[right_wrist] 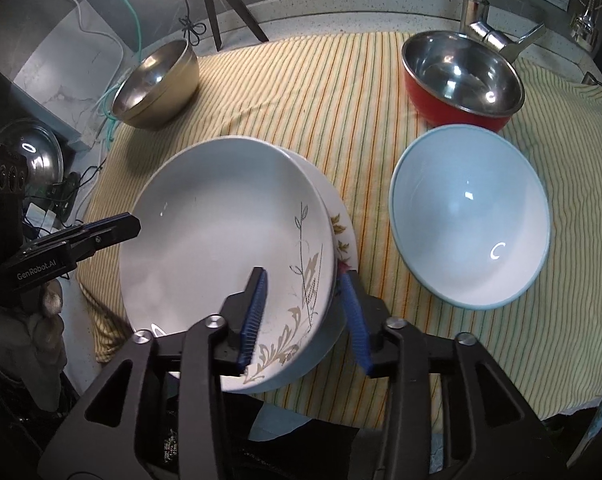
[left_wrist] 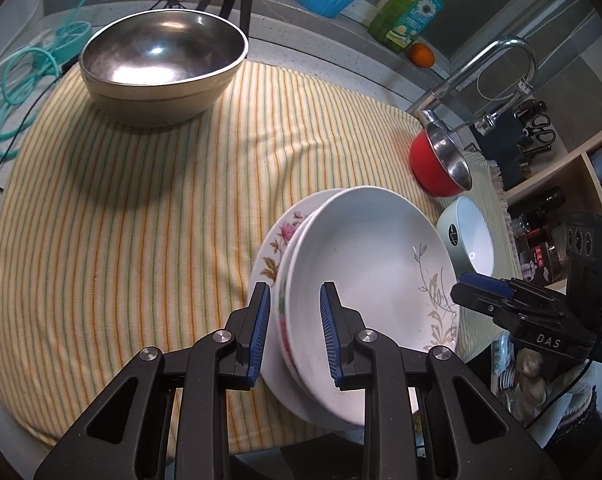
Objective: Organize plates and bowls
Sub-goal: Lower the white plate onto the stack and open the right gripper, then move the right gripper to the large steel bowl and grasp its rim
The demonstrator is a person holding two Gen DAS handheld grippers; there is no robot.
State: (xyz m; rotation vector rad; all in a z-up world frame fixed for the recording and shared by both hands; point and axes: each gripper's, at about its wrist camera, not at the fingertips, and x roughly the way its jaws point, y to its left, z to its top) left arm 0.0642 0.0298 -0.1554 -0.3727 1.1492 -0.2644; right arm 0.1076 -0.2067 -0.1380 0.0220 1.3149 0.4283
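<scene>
Stack of two plates sits at near edge of striped cloth on surface: grey-leaf plate atop floral plate. Left tongs and right tongs each straddle stack rim w/ a gap, not clamped. Pale blue bowl just beside stack; red bowl behind it; steel bowl well apart.

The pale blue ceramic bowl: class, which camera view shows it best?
The right wrist view: the pale blue ceramic bowl shows whole, rim and inside. The left wrist view catches it small and foreshortened, beside the plates.
</scene>
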